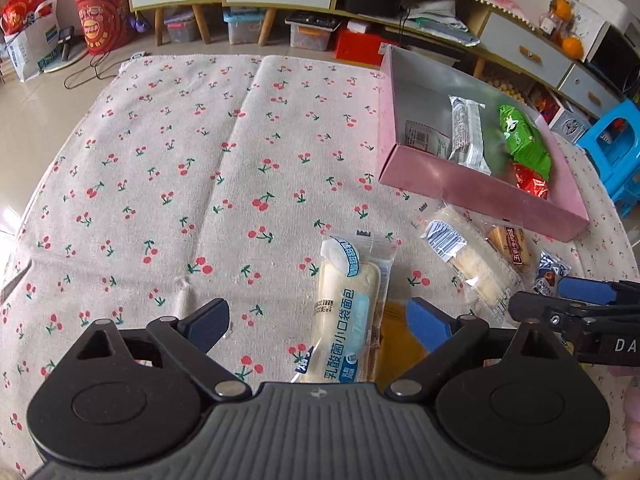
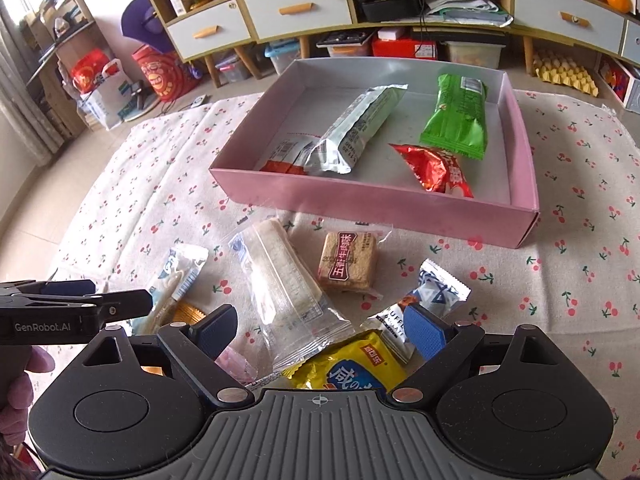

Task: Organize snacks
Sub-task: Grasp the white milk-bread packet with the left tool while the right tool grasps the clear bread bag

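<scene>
A pink box (image 2: 384, 202) (image 1: 472, 194) on the cherry-print cloth holds a silver pack (image 2: 356, 128), a green pack (image 2: 456, 116), a red pack (image 2: 436, 168) and a small red-and-white packet (image 2: 286, 154). My left gripper (image 1: 320, 326) is open over a long cream bread pack (image 1: 348, 312); an orange pack (image 1: 396, 340) lies beside it. My right gripper (image 2: 320, 330) is open above a clear sandwich pack (image 2: 280, 280) and a yellow pack (image 2: 352, 368). A brown biscuit pack (image 2: 348, 262) and a blue-and-white packet (image 2: 436, 292) lie near it. Nothing is held.
The cloth (image 1: 200, 160) covers a low table. Behind stand cabinets with drawers (image 2: 296, 12), storage boxes and bags on the floor (image 1: 36, 40). A blue stool (image 1: 616, 148) is at the right. My right gripper shows in the left wrist view (image 1: 560, 304).
</scene>
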`<action>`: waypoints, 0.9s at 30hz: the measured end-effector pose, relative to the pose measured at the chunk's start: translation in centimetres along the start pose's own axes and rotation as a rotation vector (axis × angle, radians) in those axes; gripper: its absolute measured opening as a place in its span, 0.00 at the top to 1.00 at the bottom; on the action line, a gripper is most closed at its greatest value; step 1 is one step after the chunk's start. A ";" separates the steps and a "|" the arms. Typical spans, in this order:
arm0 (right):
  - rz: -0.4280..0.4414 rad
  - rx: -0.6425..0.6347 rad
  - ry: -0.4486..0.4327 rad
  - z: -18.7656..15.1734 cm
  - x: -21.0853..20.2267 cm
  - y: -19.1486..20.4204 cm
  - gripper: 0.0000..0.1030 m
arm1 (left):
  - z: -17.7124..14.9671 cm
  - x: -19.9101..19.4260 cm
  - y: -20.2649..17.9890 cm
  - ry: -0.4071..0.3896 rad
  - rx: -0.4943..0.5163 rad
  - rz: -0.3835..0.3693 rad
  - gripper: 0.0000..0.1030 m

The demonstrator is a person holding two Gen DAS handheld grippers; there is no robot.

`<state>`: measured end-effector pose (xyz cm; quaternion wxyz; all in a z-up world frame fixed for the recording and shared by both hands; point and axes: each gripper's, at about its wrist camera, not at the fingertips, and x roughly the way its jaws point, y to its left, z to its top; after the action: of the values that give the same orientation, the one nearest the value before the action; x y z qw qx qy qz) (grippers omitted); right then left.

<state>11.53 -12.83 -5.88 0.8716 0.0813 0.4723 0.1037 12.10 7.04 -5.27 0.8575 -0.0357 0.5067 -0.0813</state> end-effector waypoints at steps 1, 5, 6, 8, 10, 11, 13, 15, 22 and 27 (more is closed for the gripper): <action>0.007 -0.003 0.007 -0.1 0.2 0.1 0.11 | -0.1 0.1 0.0 0.010 -0.008 -0.009 0.13; 0.006 -0.014 0.015 -0.2 1.0 0.6 0.11 | -0.4 0.5 0.3 0.042 -0.031 -0.031 0.21; 0.001 -0.021 0.013 -0.2 1.2 0.7 0.11 | -0.4 0.6 0.3 0.049 -0.033 -0.031 0.24; -0.001 -0.035 0.010 -0.3 1.5 0.9 0.11 | -0.4 0.7 0.4 0.060 -0.034 -0.020 0.31; 0.000 -0.040 0.005 -0.3 1.6 1.1 0.11 | -0.5 1.0 0.5 0.066 -0.035 -0.011 0.37; 0.000 -0.040 0.004 -0.3 1.7 1.1 0.12 | -0.4 0.9 0.6 0.065 -0.036 -0.015 0.37; -0.002 -0.038 0.007 -0.2 2.0 1.3 0.13 | -0.4 0.8 0.7 0.065 -0.033 -0.014 0.38; -0.007 -0.037 0.005 -0.2 2.2 1.4 0.15 | -0.4 0.7 0.7 0.064 -0.027 -0.018 0.43; 0.017 -0.069 0.029 -0.2 2.5 2.5 0.40 | 0.1 0.4 1.3 0.036 -0.064 0.021 0.67; 0.032 -0.094 0.012 -0.4 2.4 3.3 0.40 | 0.3 0.4 1.7 0.017 -0.061 0.052 0.66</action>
<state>12.16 -8.97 -7.19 0.8698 0.0473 0.4706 0.1403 12.71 8.67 -5.68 0.8534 -0.0480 0.5172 -0.0436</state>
